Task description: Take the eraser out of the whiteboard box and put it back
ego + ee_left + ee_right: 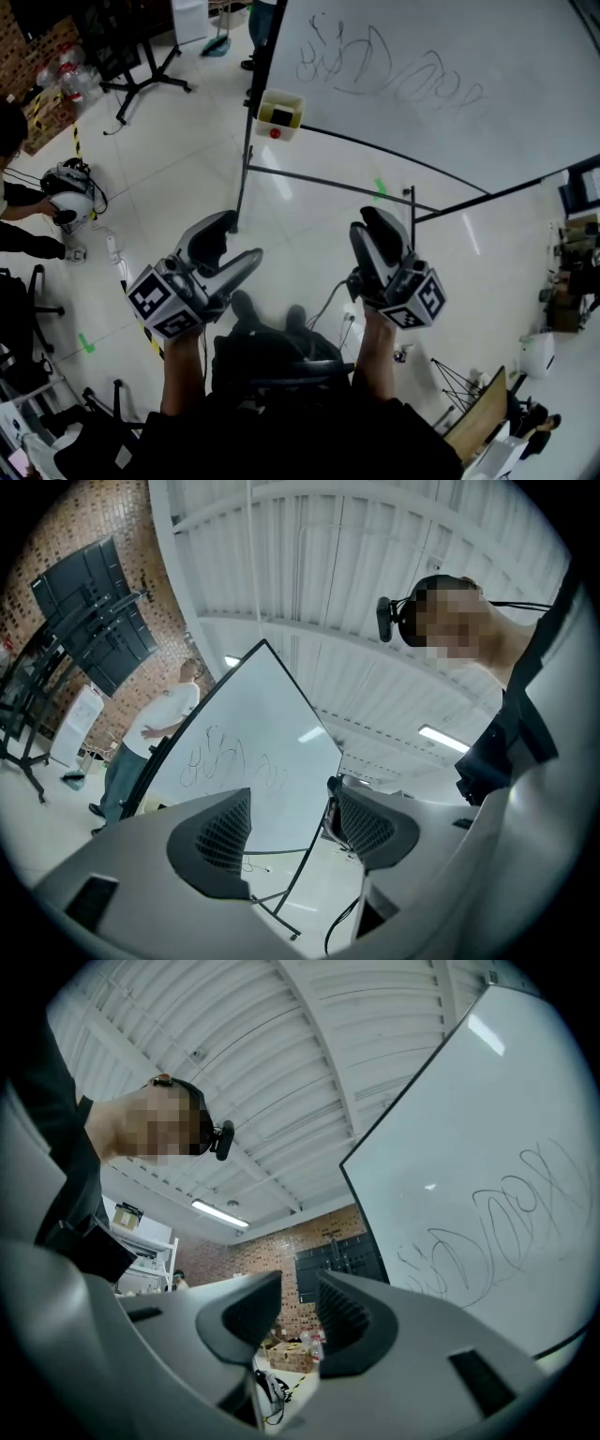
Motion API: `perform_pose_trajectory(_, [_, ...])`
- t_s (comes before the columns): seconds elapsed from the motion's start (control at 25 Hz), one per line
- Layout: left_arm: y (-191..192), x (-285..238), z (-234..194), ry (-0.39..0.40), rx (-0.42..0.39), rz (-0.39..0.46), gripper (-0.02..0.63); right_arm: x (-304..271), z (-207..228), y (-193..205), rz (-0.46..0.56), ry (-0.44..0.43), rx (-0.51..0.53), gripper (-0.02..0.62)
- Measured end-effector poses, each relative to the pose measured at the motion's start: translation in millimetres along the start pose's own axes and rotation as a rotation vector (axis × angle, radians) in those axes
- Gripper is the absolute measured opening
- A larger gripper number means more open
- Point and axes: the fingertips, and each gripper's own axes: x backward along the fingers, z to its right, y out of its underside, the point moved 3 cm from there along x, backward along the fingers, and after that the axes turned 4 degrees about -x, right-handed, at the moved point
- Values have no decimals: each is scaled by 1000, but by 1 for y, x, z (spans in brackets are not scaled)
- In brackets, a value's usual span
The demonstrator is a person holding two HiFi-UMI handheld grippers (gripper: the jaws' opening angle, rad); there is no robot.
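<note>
The whiteboard (450, 66) with dark scribbles stands ahead of me on a black frame. A pale yellow box (280, 101) hangs at its lower left corner. A dark block, apparently the eraser (279, 116), lies in the box, with a red dot (275, 133) just below it. My left gripper (234, 242) is held low, well short of the box, and is open and empty. My right gripper (380, 230) is level with it and holds nothing between its narrowly parted jaws. The left gripper view shows the board (253, 752) between wide jaws (291, 822). The right gripper view shows the board (497, 1194) beside the right gripper (298, 1302).
The board's black stand legs (328, 183) run across the floor between me and the box. A person (23, 202) crouches at the left beside a white device (70, 197). Another person (155, 733) stands by the board's far edge. A black tripod stand (141, 66) is at the upper left.
</note>
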Motion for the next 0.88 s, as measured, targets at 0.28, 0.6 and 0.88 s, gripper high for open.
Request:
perform_pose_trajectory(0.28, [10, -28, 39, 14, -25, -8, 293, 41, 4, -21, 26, -15, 4, 133])
perform_pose_trajectory(0.6, [23, -56, 95, -21, -74, -23, 293, 95, 15, -44, 62, -59, -24, 133])
perform_pose_trajectory(0.88, [37, -73, 135, -64, -113, -31, 293, 128, 20, -53, 71, -124, -51, 130])
